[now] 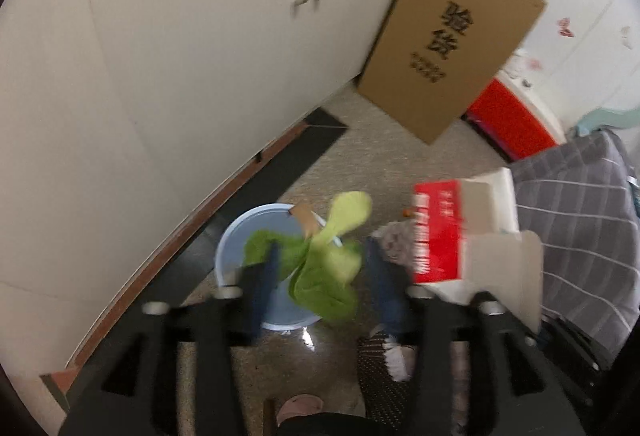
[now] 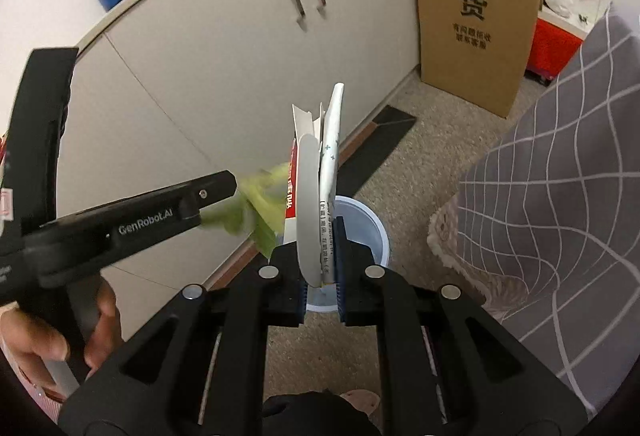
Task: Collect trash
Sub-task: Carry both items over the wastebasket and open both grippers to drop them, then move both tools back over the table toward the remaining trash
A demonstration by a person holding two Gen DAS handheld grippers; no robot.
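Observation:
A pale blue trash bin point(image 1: 236, 236) stands on the floor by the cabinet; it also shows in the right wrist view point(image 2: 372, 232). My left gripper point(image 1: 320, 272) is open above the bin. A green leafy scrap point(image 1: 328, 256), blurred, hangs between its fingers over the bin; it also shows in the right wrist view point(image 2: 260, 204). My right gripper point(image 2: 322, 256) is shut on a flattened red and white carton point(image 2: 316, 196) and holds it upright above the bin. That carton shows in the left wrist view point(image 1: 452, 232), to the right of the bin.
Beige cabinet doors point(image 1: 180, 76) run along the left. A large cardboard box point(image 2: 476, 8) leans against them. A grey checked blanket point(image 2: 560, 176) lies at the right. A red crate point(image 1: 508, 116) sits behind. The floor is speckled carpet point(image 2: 420, 140).

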